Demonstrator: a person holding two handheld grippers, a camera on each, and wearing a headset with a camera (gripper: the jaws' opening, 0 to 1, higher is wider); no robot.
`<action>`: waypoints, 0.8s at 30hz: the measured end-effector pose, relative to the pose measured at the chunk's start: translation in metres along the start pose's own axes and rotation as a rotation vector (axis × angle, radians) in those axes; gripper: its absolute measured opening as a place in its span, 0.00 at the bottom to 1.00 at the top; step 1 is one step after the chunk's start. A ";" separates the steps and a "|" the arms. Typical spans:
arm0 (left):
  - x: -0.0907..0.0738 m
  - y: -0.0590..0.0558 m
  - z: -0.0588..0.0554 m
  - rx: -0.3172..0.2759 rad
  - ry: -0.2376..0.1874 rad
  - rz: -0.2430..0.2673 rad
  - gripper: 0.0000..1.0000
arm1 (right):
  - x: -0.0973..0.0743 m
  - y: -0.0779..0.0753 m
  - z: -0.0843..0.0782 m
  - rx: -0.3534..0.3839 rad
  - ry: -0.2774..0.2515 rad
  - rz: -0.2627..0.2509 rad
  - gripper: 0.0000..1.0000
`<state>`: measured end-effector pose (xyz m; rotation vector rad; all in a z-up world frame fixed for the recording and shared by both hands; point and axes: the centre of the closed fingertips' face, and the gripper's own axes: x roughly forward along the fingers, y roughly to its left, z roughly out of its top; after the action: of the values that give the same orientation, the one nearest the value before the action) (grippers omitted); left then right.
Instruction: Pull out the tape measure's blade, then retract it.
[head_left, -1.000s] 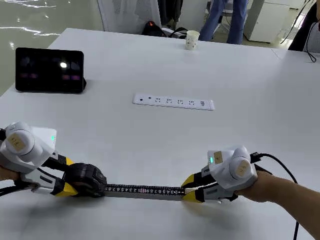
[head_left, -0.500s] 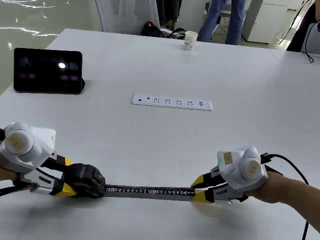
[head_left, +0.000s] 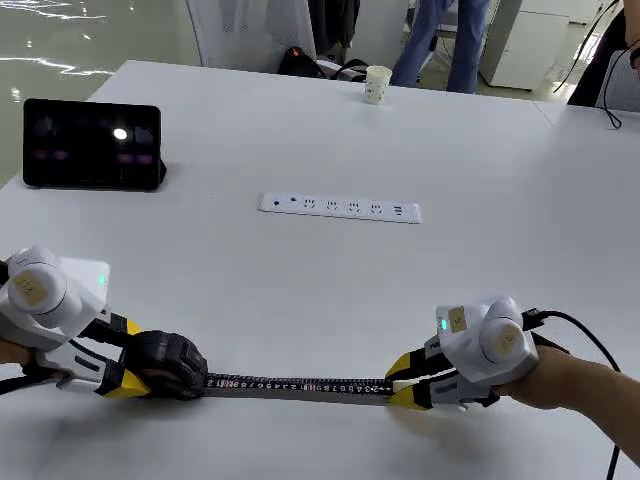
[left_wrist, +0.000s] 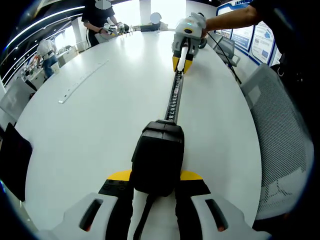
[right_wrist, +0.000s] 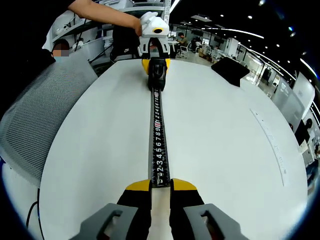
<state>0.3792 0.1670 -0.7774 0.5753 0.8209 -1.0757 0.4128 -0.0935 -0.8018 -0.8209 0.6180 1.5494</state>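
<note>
Pull-out looks nearly done. At lower left, the left gripper (head_left: 128, 357) clamps the case (head_left: 167, 365); the blade (head_left: 300, 385) runs along the table (head_left: 330, 280) at bottom centre to the right gripper (head_left: 402, 381), pinching its tip. Next, likely: guide the tip back slowly, keeping grip.

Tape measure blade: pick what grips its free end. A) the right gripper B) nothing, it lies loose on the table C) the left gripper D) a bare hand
A: the right gripper is shut on the tip of the blade, while the left gripper clamps the black case.
</note>
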 end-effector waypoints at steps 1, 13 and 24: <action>0.000 0.000 0.000 -0.001 -0.001 0.002 0.27 | 0.000 0.000 0.000 -0.004 0.005 0.002 0.10; 0.000 0.000 0.000 -0.011 0.007 -0.003 0.27 | 0.000 0.001 0.001 -0.015 0.052 0.000 0.12; 0.000 0.000 0.000 -0.010 0.024 0.001 0.28 | -0.001 -0.003 0.001 -0.018 0.081 -0.025 0.15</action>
<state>0.3786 0.1672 -0.7773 0.5805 0.8465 -1.0653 0.4160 -0.0927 -0.8005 -0.9056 0.6515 1.5068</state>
